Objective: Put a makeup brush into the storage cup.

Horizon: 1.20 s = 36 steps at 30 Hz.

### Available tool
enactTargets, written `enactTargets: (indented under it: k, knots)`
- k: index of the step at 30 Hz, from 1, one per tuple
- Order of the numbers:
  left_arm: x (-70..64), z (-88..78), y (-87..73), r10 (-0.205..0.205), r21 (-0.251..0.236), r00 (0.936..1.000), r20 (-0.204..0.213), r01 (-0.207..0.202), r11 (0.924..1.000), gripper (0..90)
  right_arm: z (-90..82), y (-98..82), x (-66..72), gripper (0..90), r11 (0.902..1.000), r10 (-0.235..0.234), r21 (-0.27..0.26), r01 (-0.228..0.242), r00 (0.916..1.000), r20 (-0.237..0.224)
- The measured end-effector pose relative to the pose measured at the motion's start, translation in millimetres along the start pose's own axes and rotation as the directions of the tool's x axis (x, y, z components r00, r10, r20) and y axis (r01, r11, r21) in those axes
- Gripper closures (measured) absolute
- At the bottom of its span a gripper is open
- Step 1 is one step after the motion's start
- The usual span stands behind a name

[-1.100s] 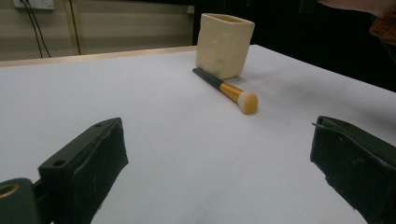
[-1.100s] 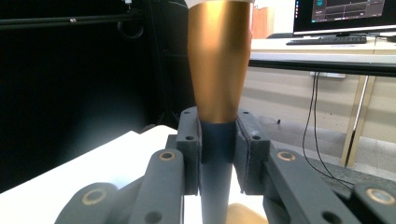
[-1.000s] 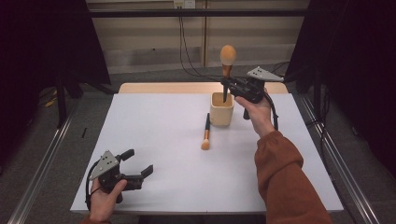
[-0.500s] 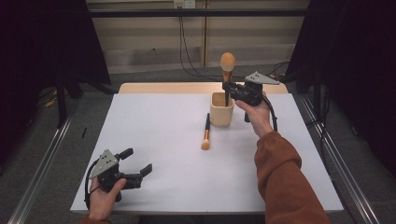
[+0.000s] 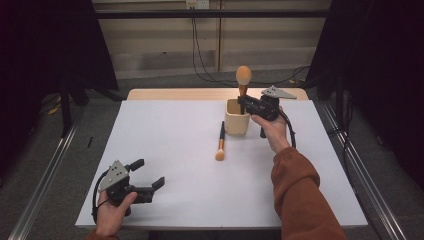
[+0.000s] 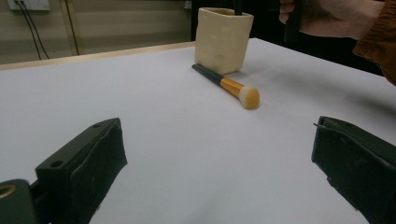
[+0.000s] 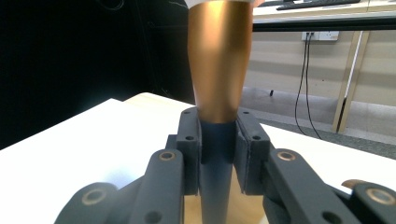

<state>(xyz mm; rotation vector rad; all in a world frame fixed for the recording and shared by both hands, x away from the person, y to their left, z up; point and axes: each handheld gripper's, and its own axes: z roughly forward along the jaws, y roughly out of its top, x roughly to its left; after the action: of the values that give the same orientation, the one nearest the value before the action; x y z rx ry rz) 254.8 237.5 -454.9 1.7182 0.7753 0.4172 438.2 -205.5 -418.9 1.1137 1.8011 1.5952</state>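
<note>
A cream cup [image 5: 237,120] stands at the back middle of the white table [image 5: 170,125]. My right gripper [image 5: 244,104] is shut on the dark handle of a makeup brush [image 5: 243,76], held upright with its orange head on top and its lower end inside the cup. In the right gripper view the pads clamp the handle just under the copper ferrule [image 7: 219,60]. A second brush [image 5: 220,141] lies flat on the table just left of the cup. My left gripper [image 5: 148,172] rests open at the front left with nothing between its fingers; its own view shows the cup [image 6: 223,39] and the lying brush [image 6: 226,85] ahead.
A wooden strip [image 5: 165,94] runs along the table's far edge. Metal rails [image 5: 45,165] flank the table on both sides, and cables hang from the back wall. The person's hand [image 6: 327,16] is by the cup in the left gripper view.
My right gripper has sunk straight down with the upright brush, so its handle now reaches deeper into the cup. The left gripper and the lying brush have stayed put.
</note>
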Motion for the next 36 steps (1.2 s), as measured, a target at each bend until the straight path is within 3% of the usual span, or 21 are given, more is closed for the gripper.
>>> enactTargets:
  k: [8, 20, 26, 31, 33, 36]
  knots:
    - [3.6, 1.9, 2.7, -0.001, -0.011, 0.9997, -0.026, 0.0, 0.9999, 2.7, -4.7, -15.2, -3.6, 75.1, 0.9996, 0.017, 0.022, -0.017, 0.9999, 0.001]
    - [3.8, 3.8, 2.4, 0.0, -0.001, 0.9995, -0.031, 0.0, 1.0, 2.9, -3.9, -21.5, -1.9, 73.6, 0.9984, 0.014, 0.054, -0.014, 0.9999, 0.006]
    - [2.5, 5.4, 3.0, 0.005, 0.005, 0.9996, -0.026, -0.005, 1.0, 2.9, -4.7, -20.8, 2.8, 66.4, 0.9979, -0.003, 0.065, 0.002, 1.0, 0.009]
    - [3.2, 5.5, 2.8, 0.005, 0.007, 0.9997, -0.024, -0.005, 1.0, 2.9, -7.7, -19.2, 1.0, 55.5, 0.9987, 0.01, 0.049, -0.011, 0.9997, 0.021]
    - [3.3, 5.6, 2.8, 0.01, 0.008, 0.9997, -0.024, -0.01, 0.9999, 2.9, -9.8, -18.2, 0.7, 46.3, 0.9988, 0.015, 0.047, -0.016, 0.9997, 0.021]
    - [3.3, 5.4, 3.0, 0.004, 0.011, 0.9998, -0.019, -0.003, 0.9999, 3.0, -14.1, -17.3, 0.0, 39.2, 0.9992, 0.012, 0.038, -0.014, 0.9988, 0.047]
